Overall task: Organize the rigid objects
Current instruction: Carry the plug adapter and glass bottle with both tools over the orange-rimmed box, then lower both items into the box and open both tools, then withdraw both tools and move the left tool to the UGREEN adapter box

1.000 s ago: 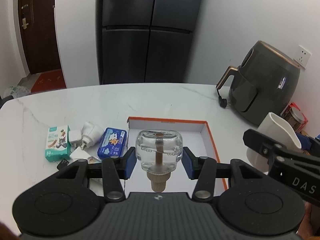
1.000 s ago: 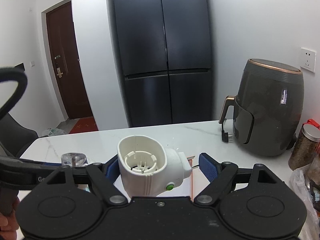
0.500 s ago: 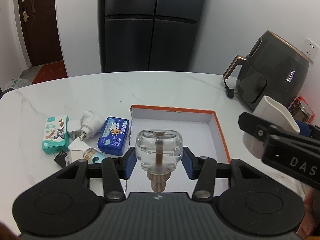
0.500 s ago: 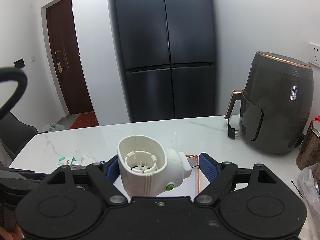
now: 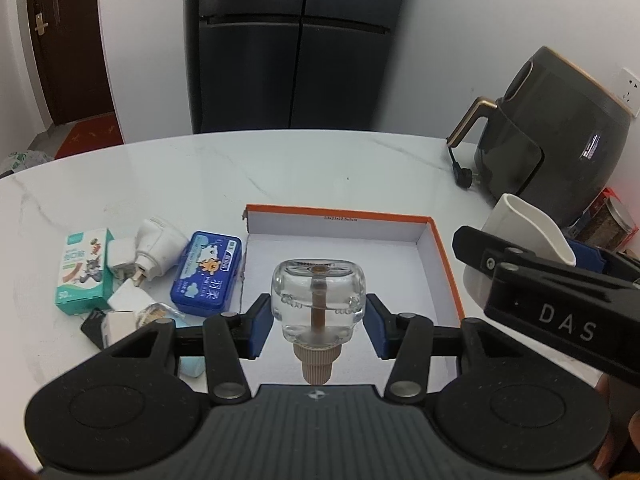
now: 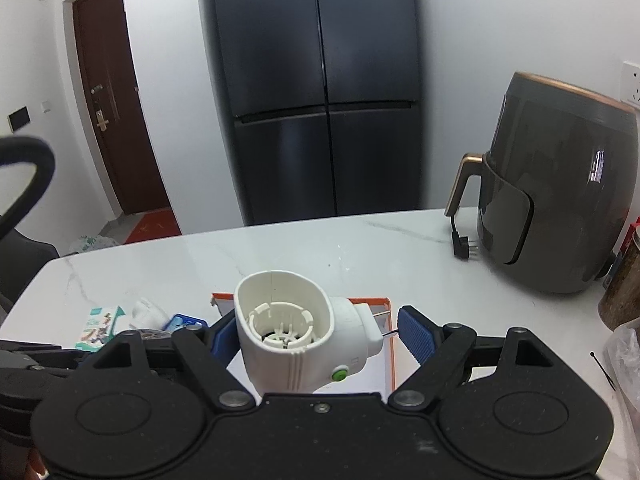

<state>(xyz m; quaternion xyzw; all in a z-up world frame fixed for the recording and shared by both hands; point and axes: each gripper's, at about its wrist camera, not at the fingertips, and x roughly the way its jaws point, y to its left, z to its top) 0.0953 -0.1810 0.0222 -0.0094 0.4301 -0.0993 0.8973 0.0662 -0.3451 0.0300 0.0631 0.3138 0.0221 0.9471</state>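
My left gripper (image 5: pixel 318 330) clamps a clear refill bottle (image 5: pixel 318 302), poised above the orange-edged box (image 5: pixel 440 256) ahead for dropping in. My right gripper (image 6: pixel 316 336) holds a white plug-in heater (image 6: pixel 296 336), likely boxed next.

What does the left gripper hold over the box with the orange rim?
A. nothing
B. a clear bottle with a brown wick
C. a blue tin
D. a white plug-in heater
B: in the left wrist view the left gripper is shut on the clear bottle, cap toward the camera, above the box; the blue tin lies on the table, and the white heater is in the right gripper.
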